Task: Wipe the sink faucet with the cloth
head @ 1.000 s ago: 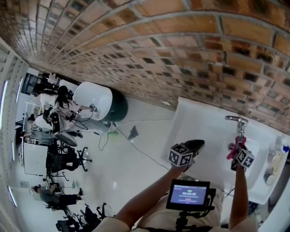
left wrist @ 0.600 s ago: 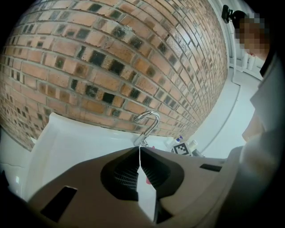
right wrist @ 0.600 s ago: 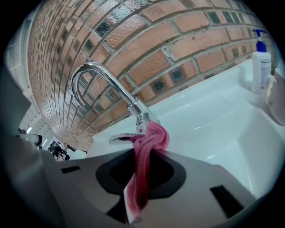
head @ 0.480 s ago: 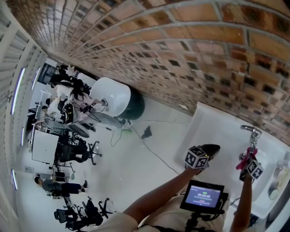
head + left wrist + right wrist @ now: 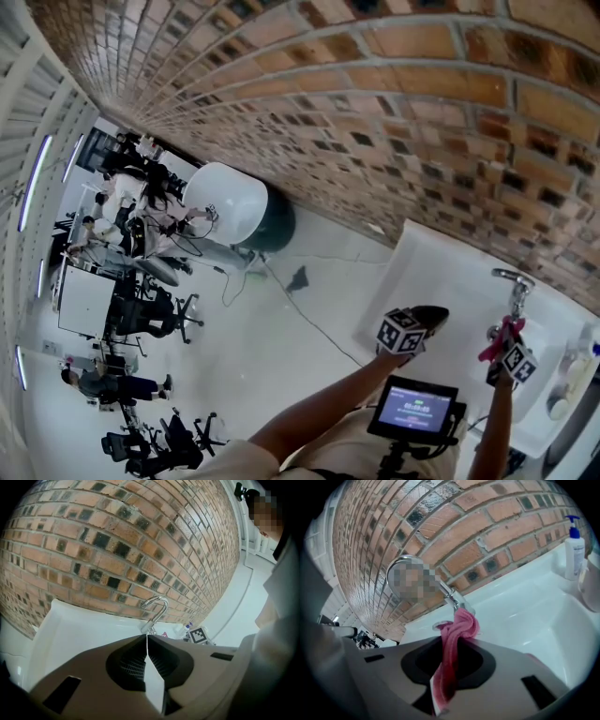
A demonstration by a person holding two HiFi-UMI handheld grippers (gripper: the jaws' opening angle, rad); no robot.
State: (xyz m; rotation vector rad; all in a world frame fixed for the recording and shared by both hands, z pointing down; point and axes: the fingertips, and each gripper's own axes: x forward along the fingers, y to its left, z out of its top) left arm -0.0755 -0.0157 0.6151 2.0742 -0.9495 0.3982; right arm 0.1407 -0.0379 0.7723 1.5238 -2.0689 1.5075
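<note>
Behind everything rises the brick wall (image 5: 375, 94), with the white sink (image 5: 431, 262) below it and the chrome faucet (image 5: 514, 284) at the sink's back edge. My right gripper (image 5: 443, 644) has its jaws pinching the pink cloth (image 5: 459, 627), whose bunched end lies against the faucet's lower stem. My left gripper (image 5: 146, 637) hangs over the sink's left part, jaws pressed together on nothing.

Brick wall (image 5: 375, 94) across the top. At lower right, white sink (image 5: 441, 272) with curved faucet (image 5: 514, 286). Pink cloth (image 5: 497, 333) pinched in right gripper (image 5: 502, 349), at faucet's foot. Left gripper (image 5: 427, 319) nearby over sink's edge. Small screen (image 5: 412, 405) below, between both forearms.
</note>
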